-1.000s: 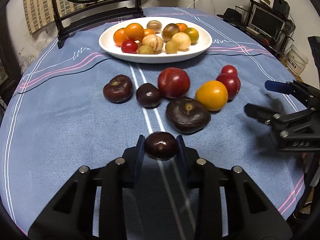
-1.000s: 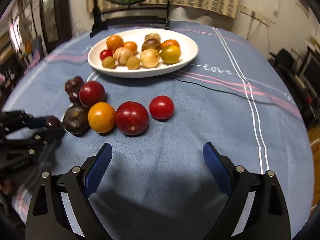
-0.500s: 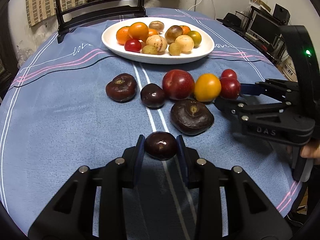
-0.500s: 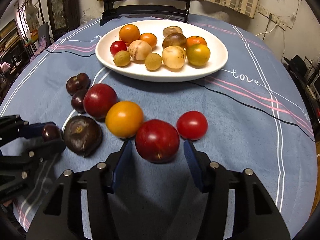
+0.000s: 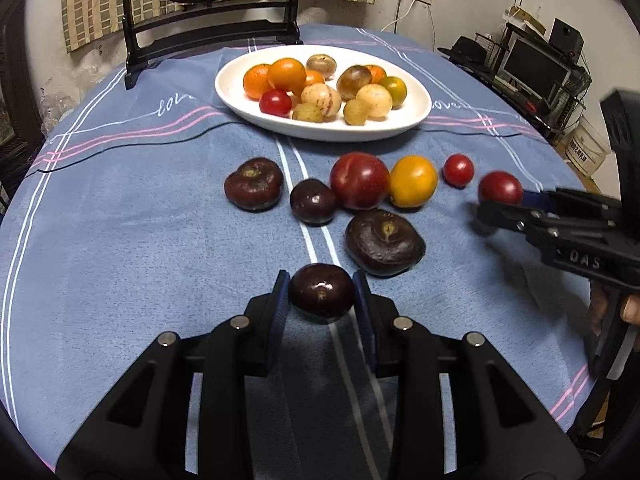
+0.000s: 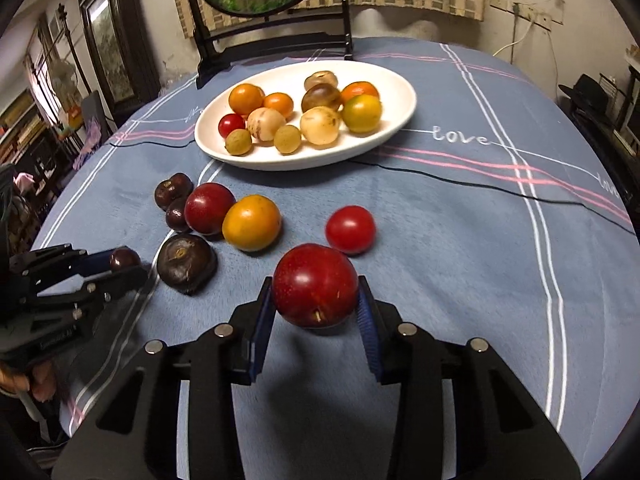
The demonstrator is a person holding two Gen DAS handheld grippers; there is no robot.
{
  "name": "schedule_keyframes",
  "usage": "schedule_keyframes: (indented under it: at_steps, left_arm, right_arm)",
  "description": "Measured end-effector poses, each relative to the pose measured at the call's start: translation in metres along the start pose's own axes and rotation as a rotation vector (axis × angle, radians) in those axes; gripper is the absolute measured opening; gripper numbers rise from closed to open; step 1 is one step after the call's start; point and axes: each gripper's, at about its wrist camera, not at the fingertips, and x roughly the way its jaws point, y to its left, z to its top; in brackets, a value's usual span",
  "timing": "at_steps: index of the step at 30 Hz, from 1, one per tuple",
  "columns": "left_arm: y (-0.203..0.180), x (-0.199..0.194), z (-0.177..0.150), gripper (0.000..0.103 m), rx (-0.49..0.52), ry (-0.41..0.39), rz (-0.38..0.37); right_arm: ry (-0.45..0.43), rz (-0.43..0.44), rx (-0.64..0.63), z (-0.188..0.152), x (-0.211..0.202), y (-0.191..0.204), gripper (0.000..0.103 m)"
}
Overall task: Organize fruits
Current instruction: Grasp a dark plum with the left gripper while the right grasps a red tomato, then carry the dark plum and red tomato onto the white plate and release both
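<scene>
STEP: we stage two fruits for the plate at the desk's far edge | LEFT: hand-held gripper clamps dark plum near the desk's near edge | RIGHT: hand-held gripper closing on red plum, pads pressing its sides so it cannot roll

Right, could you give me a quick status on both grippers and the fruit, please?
Left gripper shut on small dark plum. Right gripper closing on red plum. White plate ahead; loose fruit between.
</scene>
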Motion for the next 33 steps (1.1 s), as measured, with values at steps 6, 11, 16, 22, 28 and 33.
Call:
schedule_keyframes:
  at_steps: [6,11,16,22,28,33]
  left_arm:
    - [-0.007,-0.015,0.009,0.032,0.007,-0.027,-0.009]
    - [-0.013,-0.026,0.02,0.032,0.028,-0.043,-0.01]
    - [-0.013,-0.037,0.046,0.032,0.018,-0.065,-0.044]
    - [-0.01,-0.041,0.09,0.032,0.022,-0.113,-0.029]
    - [0.001,-0.02,0.128,0.032,-0.029,-0.112,-0.002]
    - [0.01,0.009,0.148,0.032,-0.069,-0.083,0.004]
  right_arm:
    - [-0.033,0.02,0.006,-0.005,-0.019,-0.005,0.04]
    - [-0.077,0.041,-0.007,0.002,-0.036,-0.001,0.04]
    - [-0.114,0.051,-0.029,0.022,-0.045,0.005,0.04]
    - [-0.152,0.068,-0.037,0.054,-0.043,0.011,0.04]
    - [-0.157,0.059,-0.058,0.088,-0.023,0.019,0.04]
    - [-0.131,0.051,-0.068,0.11,0.001,0.019,0.04]
